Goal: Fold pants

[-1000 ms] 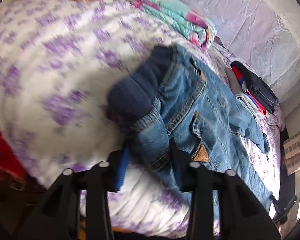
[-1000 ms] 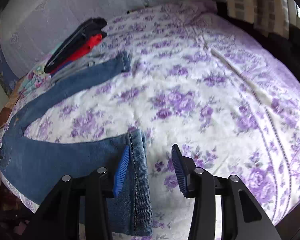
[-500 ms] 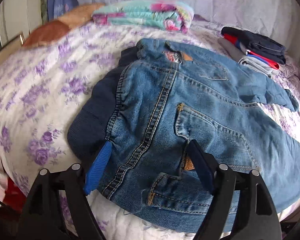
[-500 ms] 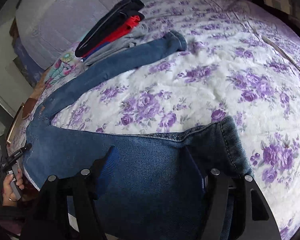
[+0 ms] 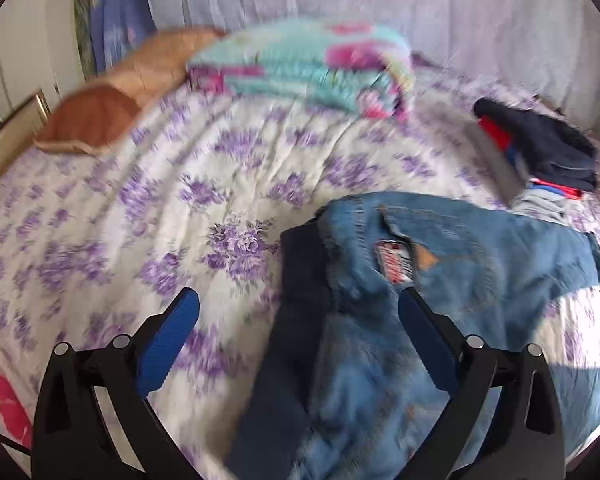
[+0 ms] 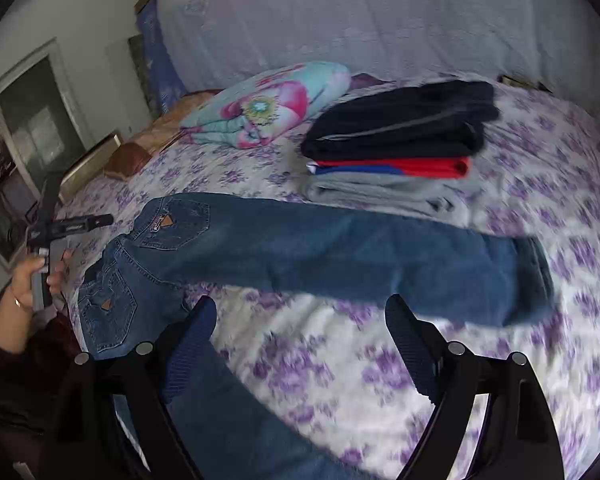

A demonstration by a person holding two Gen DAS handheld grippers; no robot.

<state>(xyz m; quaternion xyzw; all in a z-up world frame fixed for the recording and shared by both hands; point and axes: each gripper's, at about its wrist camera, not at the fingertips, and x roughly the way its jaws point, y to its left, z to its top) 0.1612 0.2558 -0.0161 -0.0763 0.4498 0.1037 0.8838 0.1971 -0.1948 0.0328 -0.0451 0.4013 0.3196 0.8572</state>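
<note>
Denim pants (image 6: 340,256) lie free; both grippers opening, empty; only right view shows hand (image 6: 28,280).

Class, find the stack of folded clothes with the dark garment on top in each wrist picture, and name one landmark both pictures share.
Left wrist: stack of folded clothes at far right, above the jeans.
Right wrist: upper centre-right, behind the jeans' outstretched leg.
Shared landmark: the turquoise-and-pink folded blanket.
</note>
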